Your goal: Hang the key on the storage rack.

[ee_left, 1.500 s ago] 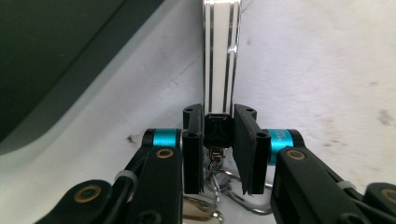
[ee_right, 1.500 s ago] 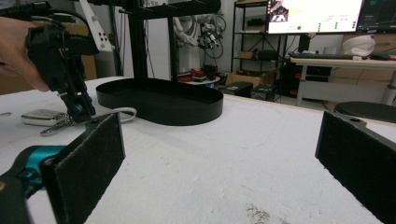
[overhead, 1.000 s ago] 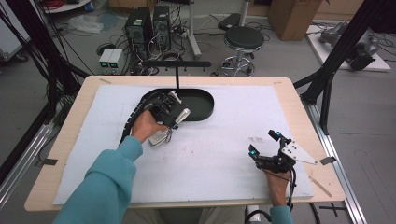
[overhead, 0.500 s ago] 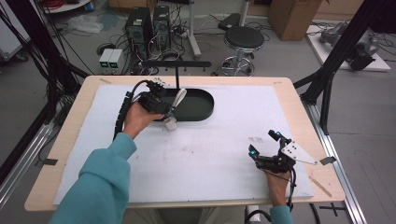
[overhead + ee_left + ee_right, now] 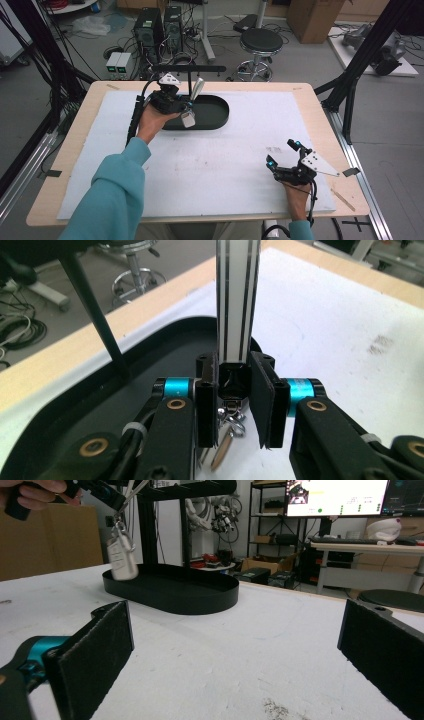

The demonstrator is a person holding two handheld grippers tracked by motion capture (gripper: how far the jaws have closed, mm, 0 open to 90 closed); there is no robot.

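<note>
My left gripper (image 5: 176, 104) hovers over the left end of a black oval tray (image 5: 216, 119), shut on a white strap with black stripes (image 5: 238, 300). The strap (image 5: 198, 88) sticks up past the jaws. A silver key fob (image 5: 188, 119) hangs from it on a key ring (image 5: 233, 418), just above the tray's left part. In the right gripper view the fob (image 5: 121, 556) dangles in front of the tray (image 5: 175, 594). My right gripper (image 5: 287, 161) rests near the table's front right, open with nothing between its pads (image 5: 102, 645).
A black T-shaped stand (image 5: 190, 68) rises from the tray's far side, its post (image 5: 97, 315) close to the left of the strap. White matting (image 5: 235, 165) covers the wooden table (image 5: 312, 107). A stool (image 5: 260, 42) and computer gear stand on the floor beyond.
The left gripper has lifted and moved away from me and slightly left, carrying the strap and fob from the mat to over the tray's left end. The right gripper has stayed put.
</note>
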